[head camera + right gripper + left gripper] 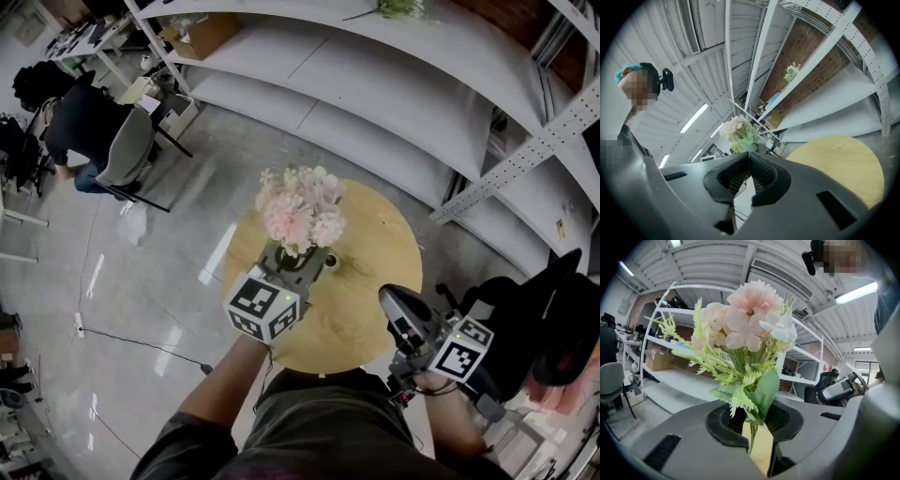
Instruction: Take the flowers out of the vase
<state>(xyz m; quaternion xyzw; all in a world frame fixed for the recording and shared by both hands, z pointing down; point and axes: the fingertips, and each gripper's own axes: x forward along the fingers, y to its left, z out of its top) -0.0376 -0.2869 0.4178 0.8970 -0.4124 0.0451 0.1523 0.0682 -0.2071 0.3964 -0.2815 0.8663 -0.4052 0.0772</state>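
Flowers (300, 214): one bunch of pink and white blooms with pale green leaves, upright, held over the far half of the table. In the left gripper view the flowers (750, 324) rise above the jaws. In the right gripper view the flowers (738, 131) show small in the distance.

Left gripper (298, 258): jaws nearly together, pads pressed on the green stems. In its own view, the left gripper (752, 420) shows tabletop below the stems. Marker cube (262, 305) faces up. Bare forearm (225, 394) reaches out from the near edge.

Small pale object (330, 262): on the table just beside the left jaws, too small to identify.

Right gripper (392, 302): near the table's right edge, well apart from the bunch. In its own view, the right gripper (750, 157) has its pad tips meeting with nothing between them.

Table (366, 309): round, light wood top.

Room: grey polished floor (159, 281) with a thin cable (141, 342); long white shelves (375, 103) behind the table; a green sprig (398, 7) on an upper shelf; a cardboard box (197, 33); a seated person (80, 127) in a grey chair (127, 145) at far left; a black chair (553, 319) at right.
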